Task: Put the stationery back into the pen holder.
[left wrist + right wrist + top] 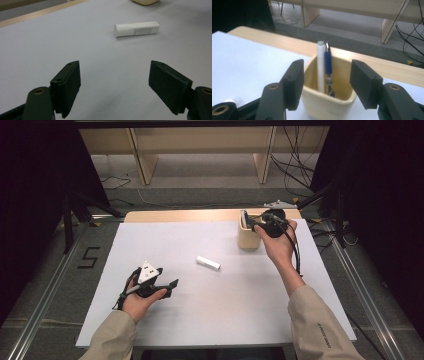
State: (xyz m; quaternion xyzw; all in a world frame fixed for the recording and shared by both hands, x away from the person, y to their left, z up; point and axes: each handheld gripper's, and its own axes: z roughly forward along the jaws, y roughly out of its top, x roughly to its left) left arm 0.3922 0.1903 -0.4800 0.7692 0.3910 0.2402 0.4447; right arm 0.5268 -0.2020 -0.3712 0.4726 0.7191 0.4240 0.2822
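A cream square cup (248, 237) stands at the back right of the white table top (165, 245). In the right gripper view the cup (329, 105) holds a white pen (320, 67) and a blue pen (328, 62), both upright. My right gripper (255, 222) hovers over the cup. Its jaws (327, 67) are open on either side of the pens and touch neither. A white tube (208, 263) lies flat mid-table. My left gripper (169, 276) rests low at the front left, open, with the tube (137, 29) well ahead of its empty jaws (115, 82).
A wooden strip (200, 215) runs along the table's far edge. Beyond it are light wooden furniture legs (145, 165) and loose cables (295, 165) on the floor. Dark stands (67, 215) flank the table. The cup's base (145, 2) shows in the left gripper view.
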